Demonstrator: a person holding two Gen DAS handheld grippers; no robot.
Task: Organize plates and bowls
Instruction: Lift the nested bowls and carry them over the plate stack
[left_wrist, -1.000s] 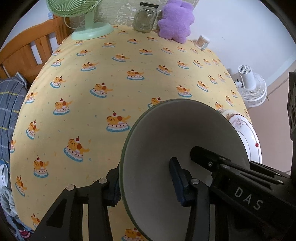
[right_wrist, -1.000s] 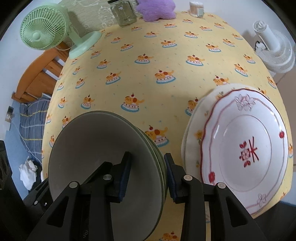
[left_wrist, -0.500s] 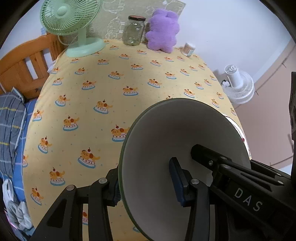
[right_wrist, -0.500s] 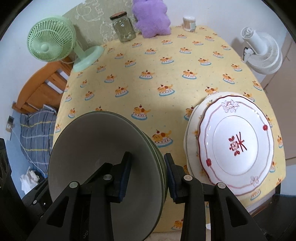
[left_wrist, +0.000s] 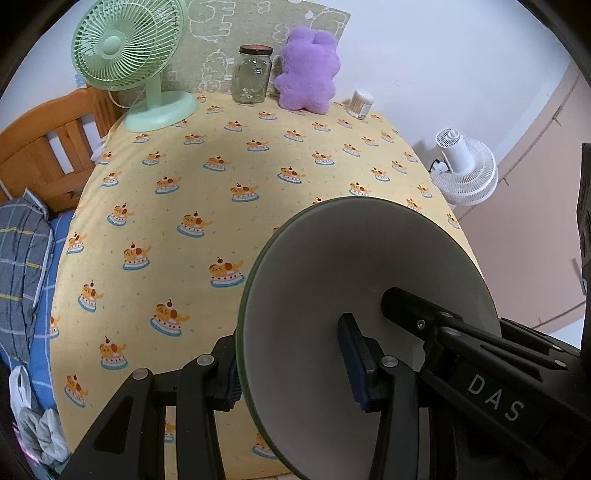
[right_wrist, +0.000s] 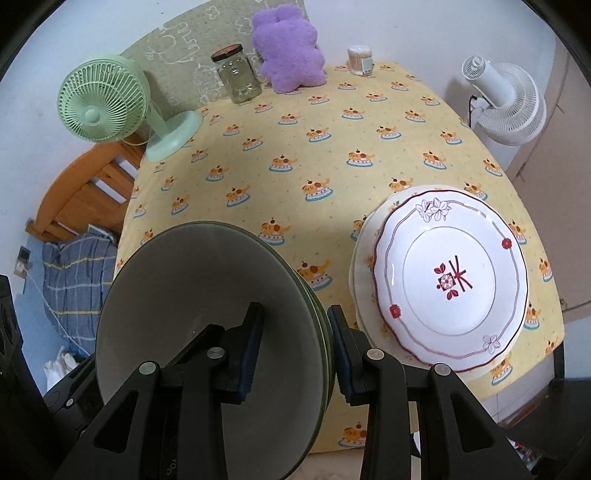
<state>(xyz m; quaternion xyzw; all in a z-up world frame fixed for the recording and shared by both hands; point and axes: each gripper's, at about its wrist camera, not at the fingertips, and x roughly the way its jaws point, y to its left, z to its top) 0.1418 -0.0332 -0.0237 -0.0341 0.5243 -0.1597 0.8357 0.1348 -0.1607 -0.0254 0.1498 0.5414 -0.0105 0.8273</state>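
Grey-green bowls (right_wrist: 207, 314), nested stack, held tilted above the near edge of the yellow tablecloth (right_wrist: 332, 147). Left gripper (left_wrist: 291, 363) & right gripper (right_wrist: 293, 349) both clamp the rim. White plate (right_wrist: 450, 277) lies just right of the bowls; green fan (right_wrist: 103, 103) far behind.

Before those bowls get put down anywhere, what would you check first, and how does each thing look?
1. Left tool clamped on the bowl rim: ok.
2. Right tool clamped on the green bowls rim: ok; several rims show nested.
3. Bare tablecloth for a landing spot: ok.
4. White plate sits squarely on the plate beneath: not ok, it is offset.
5. Plates safely away from the table edge: not ok, close.
6. Bowls' undersides clean: cannot tell.
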